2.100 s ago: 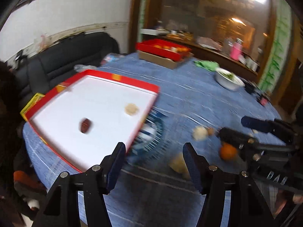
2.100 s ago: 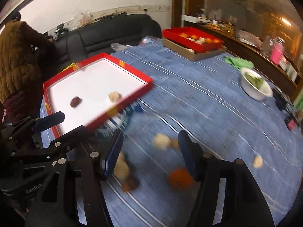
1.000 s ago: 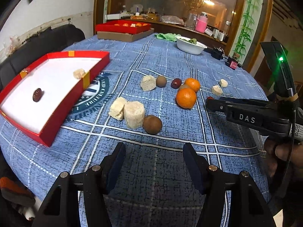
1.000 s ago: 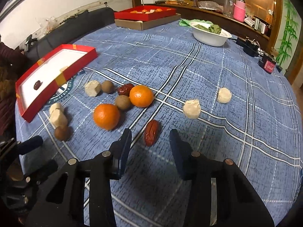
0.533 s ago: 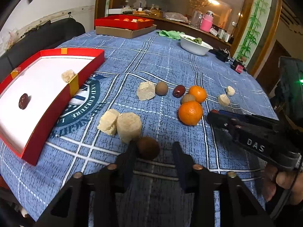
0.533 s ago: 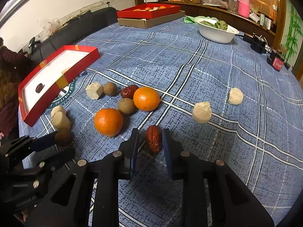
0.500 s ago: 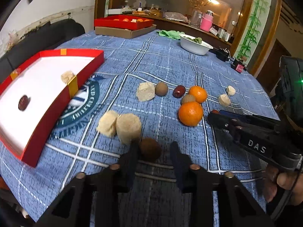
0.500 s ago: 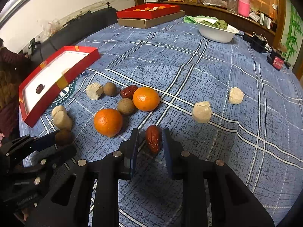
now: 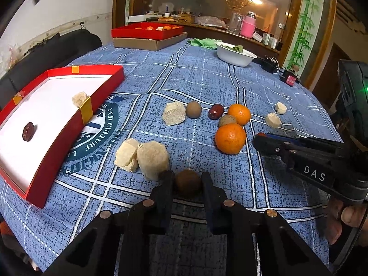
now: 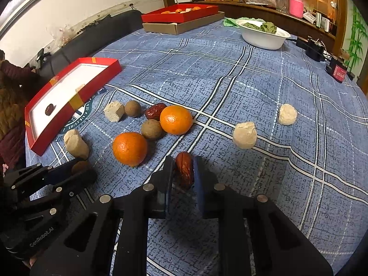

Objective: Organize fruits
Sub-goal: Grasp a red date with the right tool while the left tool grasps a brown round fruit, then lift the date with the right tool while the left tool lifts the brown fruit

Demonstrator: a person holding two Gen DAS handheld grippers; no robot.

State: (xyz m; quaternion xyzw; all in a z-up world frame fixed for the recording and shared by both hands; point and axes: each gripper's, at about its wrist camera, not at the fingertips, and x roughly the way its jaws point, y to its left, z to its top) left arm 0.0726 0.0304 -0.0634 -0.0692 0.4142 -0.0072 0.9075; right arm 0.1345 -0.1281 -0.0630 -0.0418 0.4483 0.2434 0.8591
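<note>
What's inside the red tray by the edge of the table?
Inside the red tray lie one dark red date and one pale chunk against the near wall. The rest shows white floor. The near wall hides a strip of floor behind it.

blue plaid tablecloth, red tray, orange tangerines.

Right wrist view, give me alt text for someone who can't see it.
The right gripper pinches a red date on a blue plaid tablecloth. Ahead lie two oranges, brown round fruits and pale chunks, with a red tray at left.
</note>
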